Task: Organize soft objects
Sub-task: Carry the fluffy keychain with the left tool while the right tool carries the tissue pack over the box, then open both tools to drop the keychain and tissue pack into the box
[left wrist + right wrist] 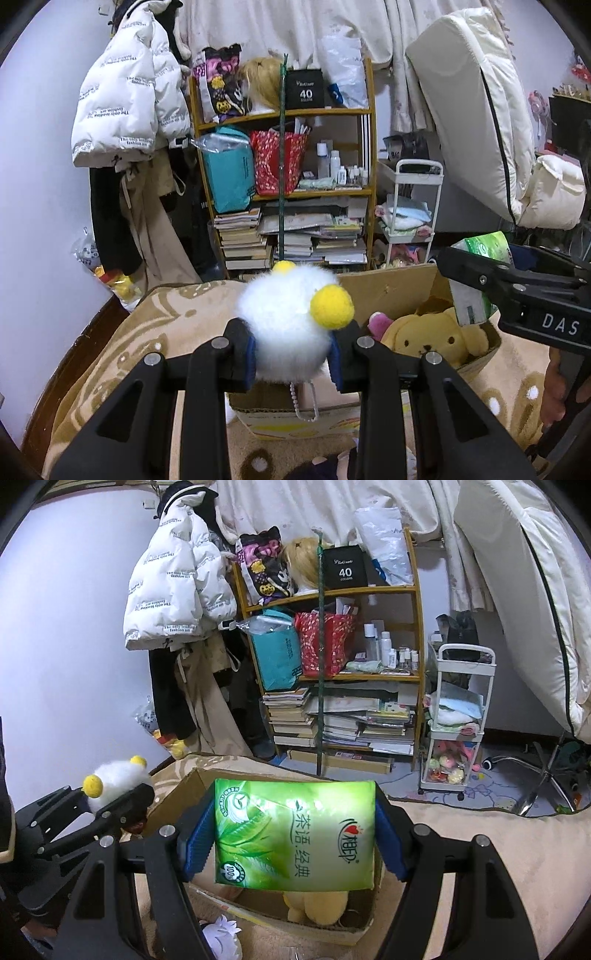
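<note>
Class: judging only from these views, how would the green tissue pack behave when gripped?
The green tissue pack probably squashes easily: its wrapper creases between the right gripper pads. Its glossy film looks slippery. It seems light, held by its edges without sagging.

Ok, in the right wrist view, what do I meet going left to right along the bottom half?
Left gripper clamping the fluffy white plush with yellow balls → brown cardboard box → green plastic tissue pack in the right gripper → white rolling cart.
</note>
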Action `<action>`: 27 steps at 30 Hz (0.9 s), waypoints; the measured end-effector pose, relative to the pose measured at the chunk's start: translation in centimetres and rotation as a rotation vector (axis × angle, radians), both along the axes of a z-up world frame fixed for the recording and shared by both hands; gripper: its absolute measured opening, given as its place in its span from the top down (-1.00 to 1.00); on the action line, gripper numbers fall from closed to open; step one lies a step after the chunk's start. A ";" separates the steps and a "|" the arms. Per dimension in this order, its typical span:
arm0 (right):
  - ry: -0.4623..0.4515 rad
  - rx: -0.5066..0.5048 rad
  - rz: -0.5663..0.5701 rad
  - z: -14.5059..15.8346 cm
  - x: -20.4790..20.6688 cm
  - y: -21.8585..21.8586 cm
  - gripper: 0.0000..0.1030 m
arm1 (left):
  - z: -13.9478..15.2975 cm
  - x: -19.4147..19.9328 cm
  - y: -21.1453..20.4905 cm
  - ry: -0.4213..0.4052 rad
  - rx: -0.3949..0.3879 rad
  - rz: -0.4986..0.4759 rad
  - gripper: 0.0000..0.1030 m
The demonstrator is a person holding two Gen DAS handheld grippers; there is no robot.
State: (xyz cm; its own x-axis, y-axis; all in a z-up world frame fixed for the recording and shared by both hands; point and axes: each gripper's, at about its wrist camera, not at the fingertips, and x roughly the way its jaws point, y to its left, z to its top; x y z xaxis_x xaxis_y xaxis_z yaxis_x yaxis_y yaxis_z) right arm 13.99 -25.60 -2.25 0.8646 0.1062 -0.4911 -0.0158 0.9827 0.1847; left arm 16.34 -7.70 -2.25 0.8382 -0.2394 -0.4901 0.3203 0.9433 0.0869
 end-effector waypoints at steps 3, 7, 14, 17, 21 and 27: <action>0.007 0.032 0.009 -0.6 0.6 -0.1 -0.52 | -0.5 0.5 -0.3 0.008 0.012 -0.004 0.44; 0.014 0.032 0.009 -1.3 1.0 -0.1 -0.52 | -1.1 1.1 -0.5 0.029 0.018 -0.007 0.44; 0.022 0.051 0.000 -2.0 1.6 -0.7 -0.52 | -2.3 2.8 -0.5 0.097 0.016 0.011 0.44; 0.027 0.055 0.002 -2.3 1.9 -0.8 -0.52 | -2.8 3.3 -0.5 0.118 0.025 0.019 0.43; 0.038 0.056 0.009 -2.8 2.3 -0.4 -0.52 | -3.6 3.9 -0.4 0.151 0.031 0.025 0.41; 0.042 0.036 0.019 -3.2 2.5 0.1 -0.53 | -4.4 4.5 -0.4 0.187 0.044 0.029 0.41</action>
State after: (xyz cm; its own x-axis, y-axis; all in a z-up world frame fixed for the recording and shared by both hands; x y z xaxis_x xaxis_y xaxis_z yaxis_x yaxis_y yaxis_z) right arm 16.45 -25.55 -5.49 0.8407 0.1411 -0.5227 -0.0261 0.9749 0.2212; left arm 20.87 -8.06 -6.68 0.7379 -0.1912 -0.6473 0.3070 0.9491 0.0696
